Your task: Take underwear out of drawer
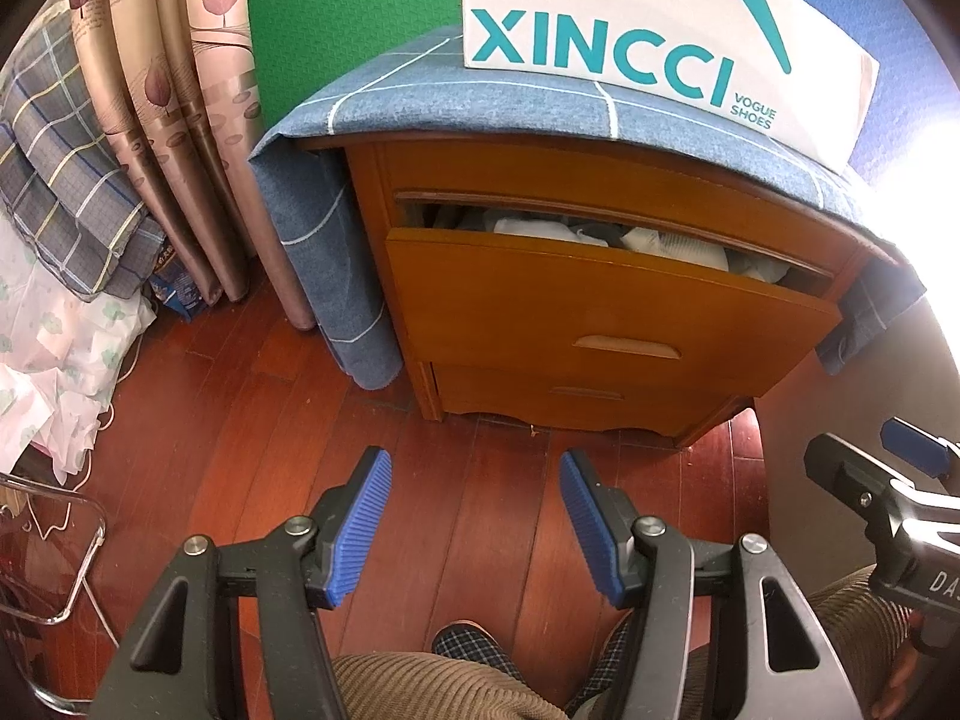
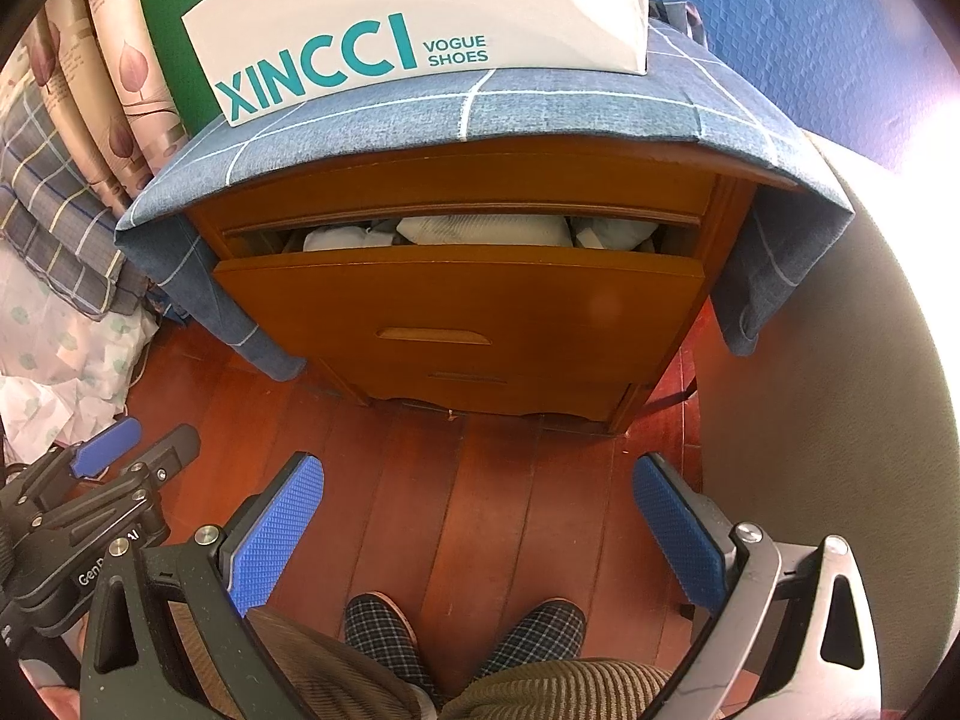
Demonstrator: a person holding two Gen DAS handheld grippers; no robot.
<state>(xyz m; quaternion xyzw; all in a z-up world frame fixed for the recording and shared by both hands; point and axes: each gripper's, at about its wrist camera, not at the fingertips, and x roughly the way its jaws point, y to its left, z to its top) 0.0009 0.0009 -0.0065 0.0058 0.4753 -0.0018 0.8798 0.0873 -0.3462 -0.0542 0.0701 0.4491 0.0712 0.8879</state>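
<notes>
Where the upper wooden drawer [image 2: 462, 300] of the two-drawer orange-brown nightstand [image 1: 600, 180] stands ajar, pale white and grey folded underwear [image 2: 480, 231] lies bunched inside, its pieces uncountable. The left gripper [image 1: 474, 522] and right gripper [image 2: 477, 525] hover above the floor, jaws spread, empty.

Nightstand [image 2: 456, 300] glossy varnished wood, smooth. Floor [image 1: 480, 480] reddish wood planks, polished sheen. Cover [image 2: 540, 114] matt blue woven cloth, denim-like. Box [image 1: 630, 18] smooth white cardboard. Underwear [image 2: 480, 231] soft pale cloth. Curtain [image 1: 180, 90] satiny cloth, slight shine. Pads [image 2: 276, 528] blue rubbery, knobbed texture; other pads [image 1: 360, 528] ribbed. Trousers [image 1: 420, 690] ribbed corduroy. Slippers [image 2: 378, 630] checked cloth.
</notes>
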